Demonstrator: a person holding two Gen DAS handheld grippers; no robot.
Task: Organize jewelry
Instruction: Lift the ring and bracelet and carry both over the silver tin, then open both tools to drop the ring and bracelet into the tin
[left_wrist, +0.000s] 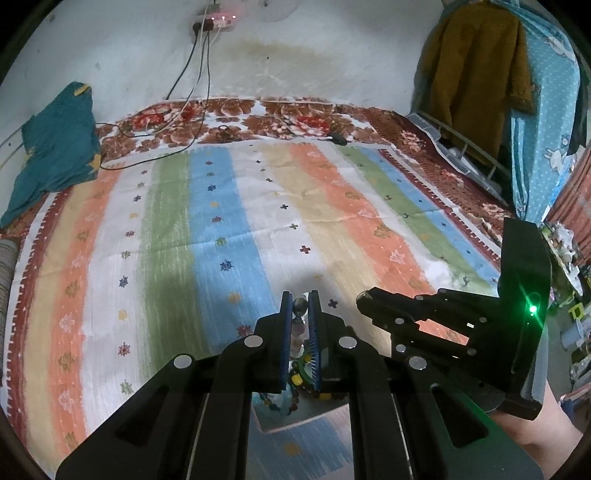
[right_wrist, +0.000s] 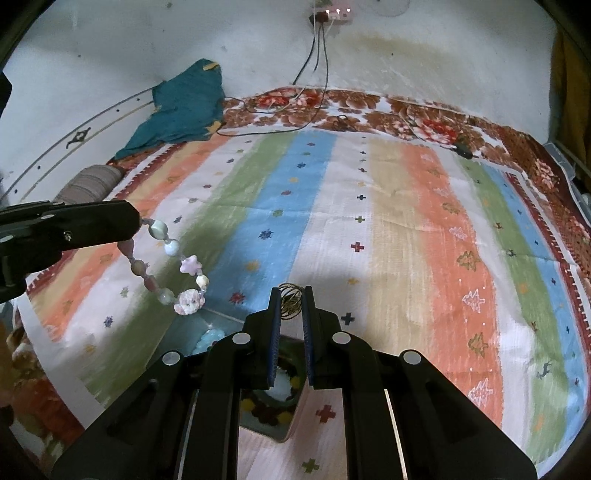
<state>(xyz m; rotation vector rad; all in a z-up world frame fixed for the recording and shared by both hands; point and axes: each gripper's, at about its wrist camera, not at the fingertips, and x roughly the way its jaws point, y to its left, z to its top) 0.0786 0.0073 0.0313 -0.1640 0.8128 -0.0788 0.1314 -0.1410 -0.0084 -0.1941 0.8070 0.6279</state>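
My left gripper (left_wrist: 299, 299) is clamped tight on a beaded bracelet (right_wrist: 173, 266): 1 bead sits pinched between the blue pads at 12 o'clock from my wrist, and in the right wrist view the rest of the strand hangs off the tips in a loose loop of pale pink, white and star-shaped beads, clear of the bedsheet (left_wrist: 221, 206). I judge I grip it by 1 bead so the loop falls free instead of bunching.

My right gripper (right_wrist: 291, 299) is nearly closed on a small coil of gold wire rings (right_wrist: 290, 298), which stands between the fingertips at 12 o'clock. A narrow gap remains because the coil fills it; squeezing harder would probably flatten the thin wire.

From the left wrist, the right gripper sits at 3 o'clock, just beside the left one, both tilted down over the bed.

Below and behind both sets of tips, at 6 o'clock, lies what looks like a shallow tray (right_wrist: 284, 432) with more beaded pieces in it: a dark strand with yellow beads (right_wrist: 266, 410) and something pale blue. It is mostly hidden by the black linkages, so I cannot tell its compartments.

Further out, the striped sheet is bare as far as the cables (left_wrist: 199, 85) and teal cloth (left_wrist: 55, 147) at 11 o'clock by the wall.
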